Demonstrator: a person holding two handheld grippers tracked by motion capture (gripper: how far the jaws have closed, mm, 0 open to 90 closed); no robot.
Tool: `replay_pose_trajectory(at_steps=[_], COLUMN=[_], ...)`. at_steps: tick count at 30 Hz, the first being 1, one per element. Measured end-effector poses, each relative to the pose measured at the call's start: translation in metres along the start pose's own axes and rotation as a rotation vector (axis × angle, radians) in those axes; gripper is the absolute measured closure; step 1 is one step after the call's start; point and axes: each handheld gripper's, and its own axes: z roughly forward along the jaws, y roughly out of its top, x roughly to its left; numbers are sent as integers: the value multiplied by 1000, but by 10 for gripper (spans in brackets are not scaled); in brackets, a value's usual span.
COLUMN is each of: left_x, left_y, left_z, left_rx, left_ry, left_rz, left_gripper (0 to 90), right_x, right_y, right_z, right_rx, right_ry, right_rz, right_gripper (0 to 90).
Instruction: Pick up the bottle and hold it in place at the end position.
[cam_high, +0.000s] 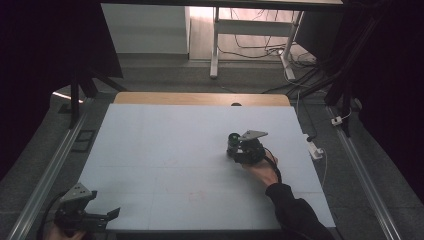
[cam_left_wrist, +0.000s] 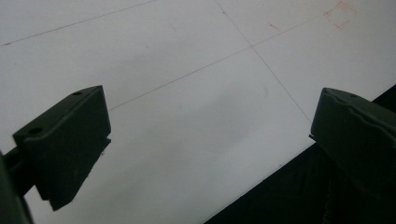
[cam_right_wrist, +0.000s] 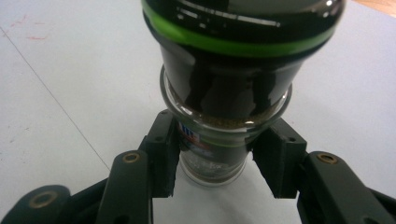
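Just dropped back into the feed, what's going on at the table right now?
A person is working with a gripper in each hand. The right gripper is closed on a small glass jar with a dark, green-banded cap, held upright on the white table right of centre. The left gripper waits at the near left corner, its jaws wide apart with nothing between them.

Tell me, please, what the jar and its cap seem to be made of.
The jar, held by the right hand-held gripper, looks like clear glass: its contents show through its rim and wall. Its cap seems glossy black plastic with a green ring; sharp reflections suggest a smooth finish.
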Motion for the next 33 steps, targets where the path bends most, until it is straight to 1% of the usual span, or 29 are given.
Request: replay_pose_trajectory(at_steps=[2, 4, 6, 7, 8, 9, 10, 11, 14, 16, 18, 20, 22, 24, 29, 30, 31, 33], left_x=[0, 1, 1, 1, 2, 2, 2, 2, 2, 2, 2, 2, 2, 2, 2, 2, 2, 2], left_y=[0, 0, 0, 0, 0, 0, 0, 0, 0, 0, 0, 0, 0, 0, 0, 0, 0, 0], left_z=[0, 0, 0, 0, 0, 0, 0, -1, 0, -1, -1, -1, -1, -1, -1, -1, -1, -1], left_rx=[3, -1, -4, -3, -2, -5, -7, -9, -6, -10, -12, -11, -12, -16, -14, -15, -15, -16], left_ry=[-2, -3, -6, -8, -8, -9, -10, -10, -11, -11, -12, -14, -13, -14, -12, -13, -13, -14], left_rz=[-3, -4, -6, -8, -10, -11, -11, -8, -12, -9, -9, -12, -9, -7, -6, -8, -6, -7], left_gripper=[0, 0, 0, 0, 0, 0, 0, 0, 0, 0, 0, 0, 0, 0, 0, 0, 0, 0], right_x=[0, 1, 2, 3, 5, 5, 6, 9, 14, 16, 22, 23, 29, 32, 45, 49, 49, 54], right_y=[1, 3, 5, 7, 11, 11, 14, 18, 26, 29, 38, 41, 50, 53, 62, 64, 64, 67], right_z=[0, -1, -2, -3, -4, -4, -4, -4, -2, -1, 3, 5, 12, 14, 27, 32, 32, 40], right_rx=[3, 4, -5, -7, -20, -20, -27, -28, -30, -34, -40, -43, -44, -45, -32, -24, -24, -20], right_ry=[3, 6, 16, 15, 22, 22, 24, 17, 7, 14, 27, 34, 57, 63, 74, 80, 80, 86], right_rz=[6, 26, 32, 33, 49, 49, 61, 67, 52, 52, 38, 36, 48, 45, 4, -2, -2, -13], right_gripper=[525, 525, 525, 526, 526, 526, 526, 526, 526, 526, 526, 526, 525, 525, 526, 526, 526, 525])
